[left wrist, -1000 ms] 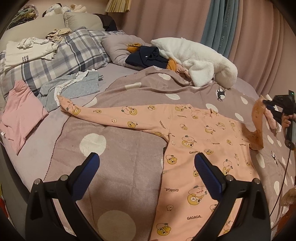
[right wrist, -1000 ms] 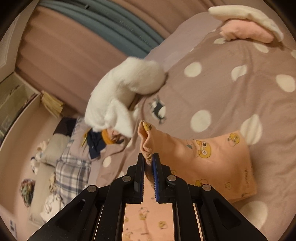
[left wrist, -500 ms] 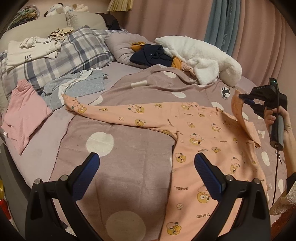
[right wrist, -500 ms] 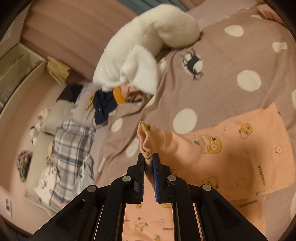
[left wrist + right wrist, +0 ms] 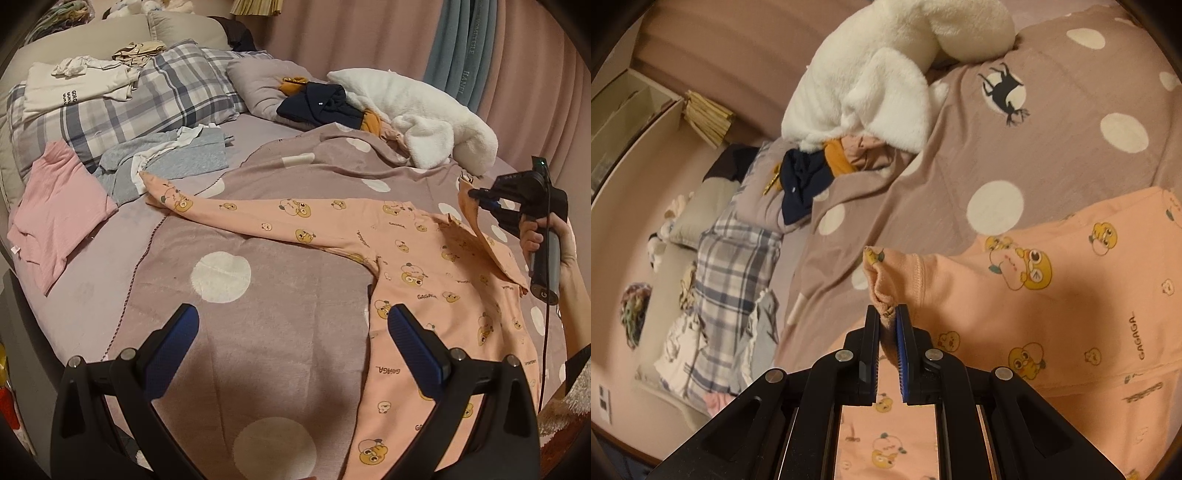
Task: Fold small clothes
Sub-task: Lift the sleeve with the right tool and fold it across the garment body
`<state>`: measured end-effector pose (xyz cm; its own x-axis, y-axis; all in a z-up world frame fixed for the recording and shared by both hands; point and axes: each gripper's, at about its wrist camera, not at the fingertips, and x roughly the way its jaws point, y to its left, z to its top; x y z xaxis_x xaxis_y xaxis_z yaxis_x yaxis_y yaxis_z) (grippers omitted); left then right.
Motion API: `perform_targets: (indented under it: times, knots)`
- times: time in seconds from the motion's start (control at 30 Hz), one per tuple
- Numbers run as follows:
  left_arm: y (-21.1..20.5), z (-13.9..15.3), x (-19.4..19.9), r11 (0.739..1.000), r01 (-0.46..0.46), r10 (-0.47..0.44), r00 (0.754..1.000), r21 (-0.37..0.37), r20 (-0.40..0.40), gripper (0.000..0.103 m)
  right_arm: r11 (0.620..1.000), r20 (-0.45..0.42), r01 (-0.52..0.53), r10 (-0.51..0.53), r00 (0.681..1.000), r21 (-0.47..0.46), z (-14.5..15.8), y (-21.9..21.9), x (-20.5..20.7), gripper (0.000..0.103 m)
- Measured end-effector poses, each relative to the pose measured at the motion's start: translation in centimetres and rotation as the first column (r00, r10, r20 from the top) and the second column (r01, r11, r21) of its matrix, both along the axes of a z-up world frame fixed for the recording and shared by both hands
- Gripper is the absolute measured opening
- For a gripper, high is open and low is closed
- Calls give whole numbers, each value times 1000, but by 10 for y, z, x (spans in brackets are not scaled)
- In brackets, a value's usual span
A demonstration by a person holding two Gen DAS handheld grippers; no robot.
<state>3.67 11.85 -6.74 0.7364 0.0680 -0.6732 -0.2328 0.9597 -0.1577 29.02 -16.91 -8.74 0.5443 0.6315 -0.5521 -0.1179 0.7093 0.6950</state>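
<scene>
Covering bed: dotted blanket [image 5: 295,295] | right hand-held gripper [image 5: 887,314] pinching pyjama sleeve [image 5: 997,295] | left hand-held gripper [image 5: 291,332] agape, empty

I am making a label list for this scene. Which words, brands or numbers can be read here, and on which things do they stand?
"GAGAGA": printed repeatedly on the peach cartoon-print sleepsuit, also clear in the right wrist view.
"HANEL...": partial lettering running down the blue-grey curtain; the upper word is too blurred.
Dark lettering on the folded cream shirt on the plaid pillow: too small to read.
</scene>
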Motion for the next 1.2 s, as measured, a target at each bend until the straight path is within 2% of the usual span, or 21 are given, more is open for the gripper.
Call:
perform_targets:
  times: [0.1, 0.33, 0.73, 0.87, 1.2]
  knots:
    - [1, -1, -1, 1000, -1, 1, 1000, 18, -2, 102, 1000, -3, -17, 17, 1000, 17, -2, 11, 0, 11]
    - [12, -2, -5, 1000, -19, 19, 1000, 9, -2, 102, 997, -14, -67, 68, 998, 50, -6, 44, 0, 11]
    - [34, -5, -12, 998, -56, 56, 998, -9, 1, 101, 987, -34, -156, 158, 987, 41, -13, 93, -6, 11]
    - [38, -6, -13, 998, -63, 63, 998, -22, -1, 101, 983, -38, -186, 186, 982, 6, -15, 107, -9, 11]
    - [44, -5, -17, 997, -69, 70, 998, -45, 5, 101, 974, -64, -225, 225, 972, 12, -22, 123, -19, 11]
